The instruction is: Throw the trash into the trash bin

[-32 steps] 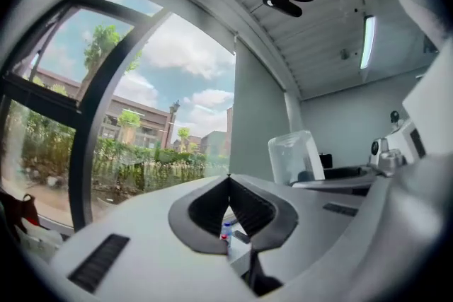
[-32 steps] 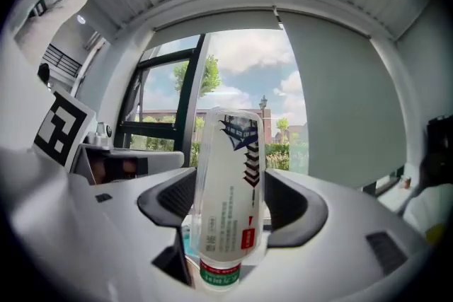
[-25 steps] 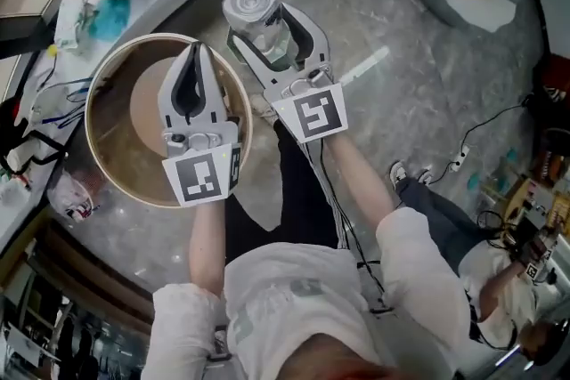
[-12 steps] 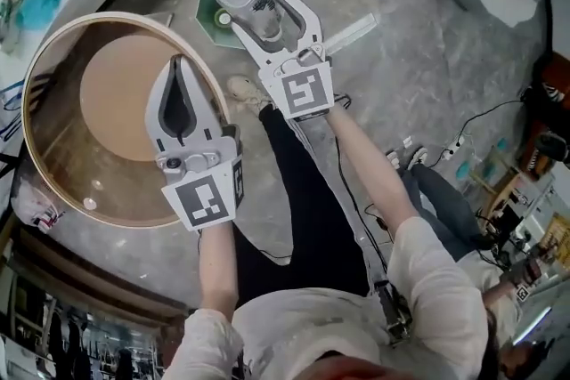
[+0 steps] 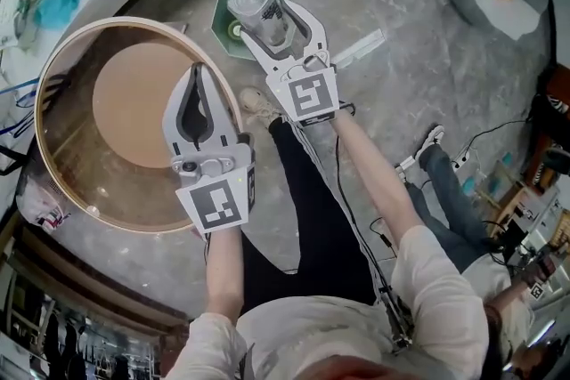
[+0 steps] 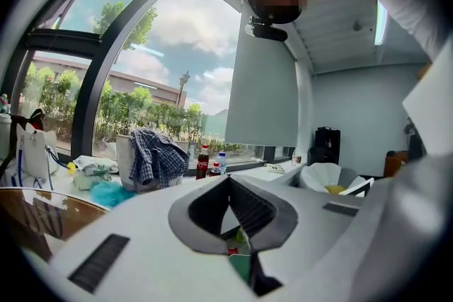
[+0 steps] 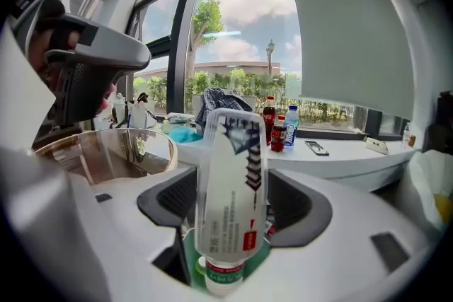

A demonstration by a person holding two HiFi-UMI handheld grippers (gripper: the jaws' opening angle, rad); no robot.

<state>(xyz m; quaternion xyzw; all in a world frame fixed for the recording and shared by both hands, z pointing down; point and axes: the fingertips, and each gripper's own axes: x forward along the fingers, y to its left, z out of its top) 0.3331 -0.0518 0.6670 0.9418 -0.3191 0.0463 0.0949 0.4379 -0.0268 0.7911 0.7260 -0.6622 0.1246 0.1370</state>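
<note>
The bottle (image 5: 256, 6) is gripped cap-down in the right gripper (image 5: 274, 20), jaws clamped on its sides, and is held high above the green bin (image 5: 223, 24) on the floor. The left gripper (image 5: 198, 98) is seen pinched together, nothing in it, over the round table (image 5: 80, 182). Danger here: the bin looks small and lies partly off to one side, so a release made now could be caught by the rim and the bottle sent rolling.
</note>
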